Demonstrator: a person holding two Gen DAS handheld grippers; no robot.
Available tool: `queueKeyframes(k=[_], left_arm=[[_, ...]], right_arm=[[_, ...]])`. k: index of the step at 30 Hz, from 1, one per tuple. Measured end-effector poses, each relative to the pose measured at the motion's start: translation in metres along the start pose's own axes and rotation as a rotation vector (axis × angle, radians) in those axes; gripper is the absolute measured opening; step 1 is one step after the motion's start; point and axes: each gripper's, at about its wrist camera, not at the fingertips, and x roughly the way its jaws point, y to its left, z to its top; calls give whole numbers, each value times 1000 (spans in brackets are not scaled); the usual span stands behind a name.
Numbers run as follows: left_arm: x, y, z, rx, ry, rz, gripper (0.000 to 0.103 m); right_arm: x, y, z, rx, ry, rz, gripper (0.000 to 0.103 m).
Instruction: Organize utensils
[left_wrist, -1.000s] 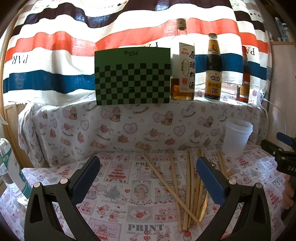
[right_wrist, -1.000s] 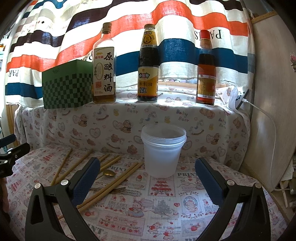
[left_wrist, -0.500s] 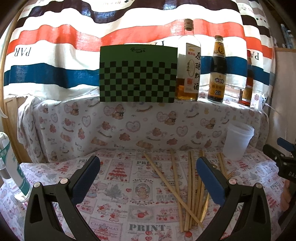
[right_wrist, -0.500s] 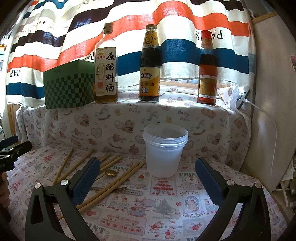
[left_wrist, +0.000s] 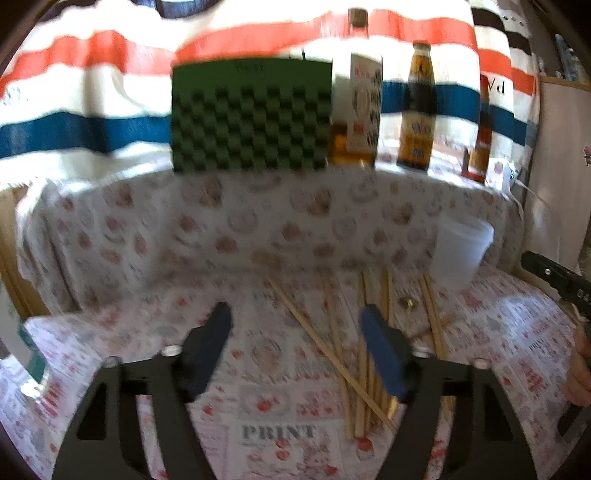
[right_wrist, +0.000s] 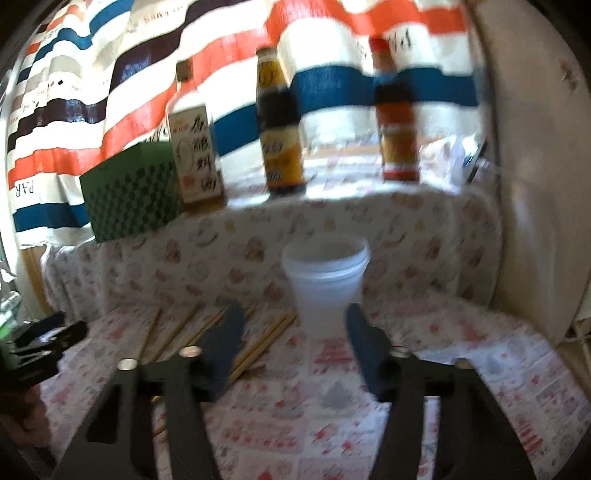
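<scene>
Several wooden chopsticks (left_wrist: 332, 343) lie scattered on the printed tablecloth (left_wrist: 280, 432), with a small gold spoon (left_wrist: 408, 302) among them. A translucent white plastic cup (left_wrist: 460, 254) stands upright at the right. My left gripper (left_wrist: 295, 325) hovers above the cloth just left of the chopstick pile; its jaws are closing with nothing between them. In the right wrist view the cup (right_wrist: 327, 284) stands just beyond my right gripper (right_wrist: 293, 328), whose jaws are also closing on nothing. The chopsticks (right_wrist: 258, 347) lie left of the cup. Both views are motion-blurred.
A raised ledge at the back carries a green checkered box (left_wrist: 251, 118) and three sauce bottles (left_wrist: 415, 110). A striped cloth hangs behind. The other gripper and a hand show at the right edge (left_wrist: 554, 280). A wall panel (right_wrist: 535, 184) closes the right side.
Both grippers' jaws have narrowed from fully wide. The left view has tipped down and toward the chopsticks. The right view has rolled, so the bottles lean.
</scene>
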Motion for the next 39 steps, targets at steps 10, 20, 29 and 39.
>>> queueKeyframes(k=[10,20,29,39], left_arm=[[25,-26,-13,-27,288,-225,41],[45,-29,-26,-35,438,-188,25],[31,-7,-16,-139,341,-208,4],[-12,-1,8,-115,73,-199,4]], right_arm=[[10,11,-4,-63,88,1,34],[12,11,-5,-41,120,20,34],[13,16,-9,-56,127,30,34],[7,27,-13,-84,130,73,34]])
